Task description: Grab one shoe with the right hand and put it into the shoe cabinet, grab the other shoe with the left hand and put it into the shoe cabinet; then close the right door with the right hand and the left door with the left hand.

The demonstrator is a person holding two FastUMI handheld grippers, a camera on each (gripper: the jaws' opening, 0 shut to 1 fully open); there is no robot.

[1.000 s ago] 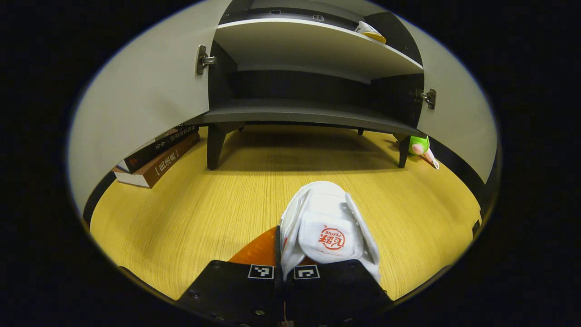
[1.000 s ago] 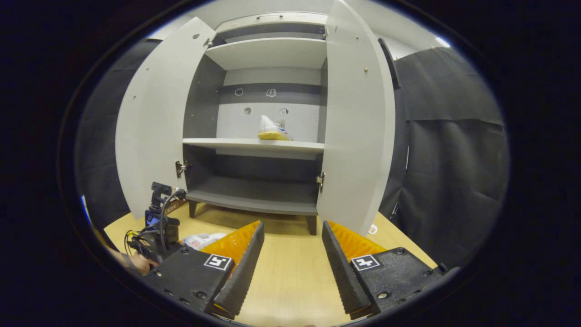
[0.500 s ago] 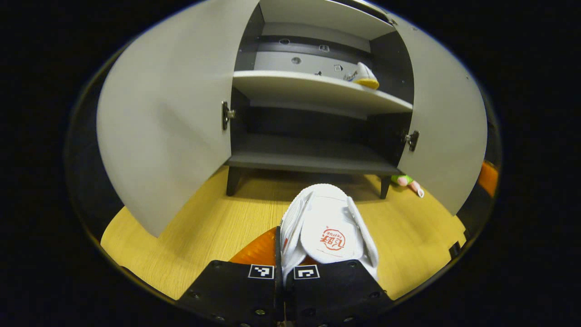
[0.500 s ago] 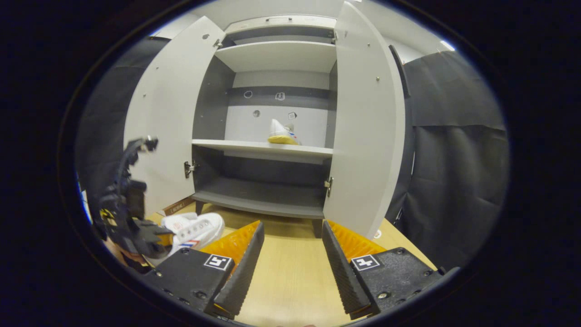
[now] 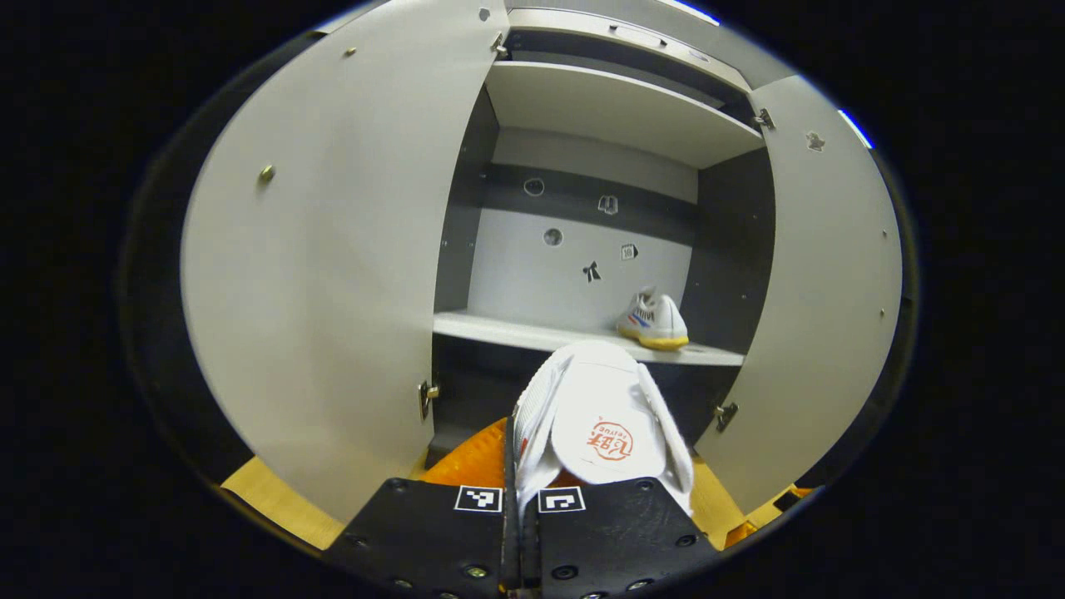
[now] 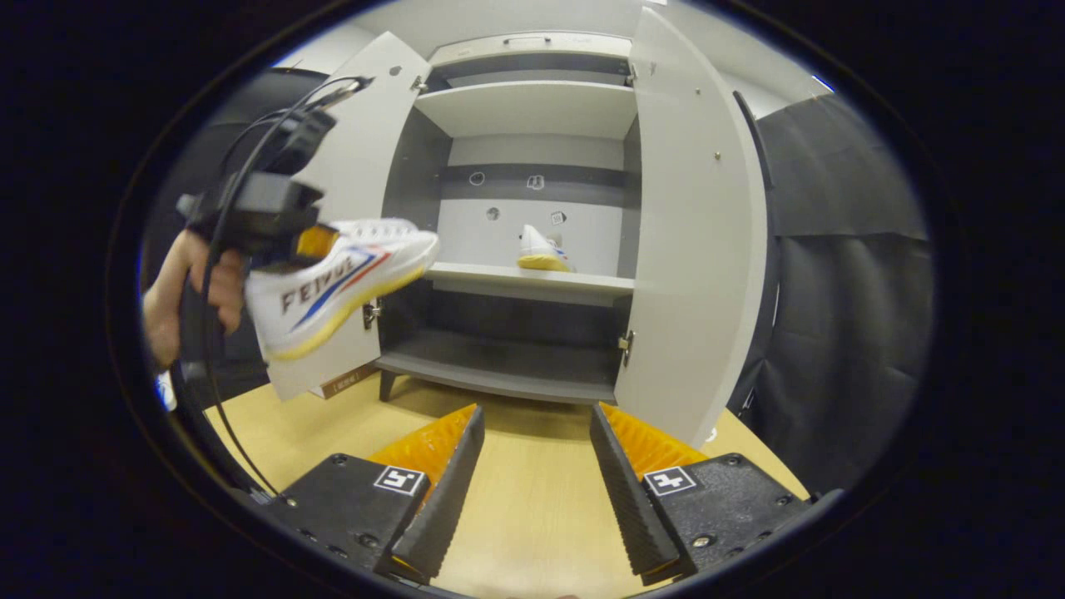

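Note:
A white shoe (image 5: pixel 595 424) with a red mark on its tongue is clamped in my left gripper (image 5: pixel 532 453), heel toward the camera, raised in front of the open shoe cabinet (image 5: pixel 582 274). In the right gripper view that shoe (image 6: pixel 333 279) hangs high at the left, toe toward the cabinet, held by the left gripper (image 6: pixel 320 241) with a hand (image 6: pixel 179 291) behind it. The other white shoe (image 5: pixel 653 320) with a yellow sole stands on the middle shelf (image 6: pixel 532 283), toward the right; the same shoe (image 6: pixel 541 249) appears in the right gripper view. My right gripper (image 6: pixel 532 466) is open and holds nothing, low over the wooden floor.
Both cabinet doors stand wide open: the left door (image 6: pixel 349 191) and the right door (image 6: pixel 691 233). The bottom shelf (image 6: pixel 499 374) is bare. A box or book (image 6: pixel 345 381) lies under the left door. Black cloth (image 6: pixel 832 291) hangs at the right. Yellow wooden floor (image 6: pixel 532 516) lies in front.
My left gripper has lifted the shoe from near the floor up to the level of the middle shelf and tilted upward. The right gripper stays open and has shifted slightly.

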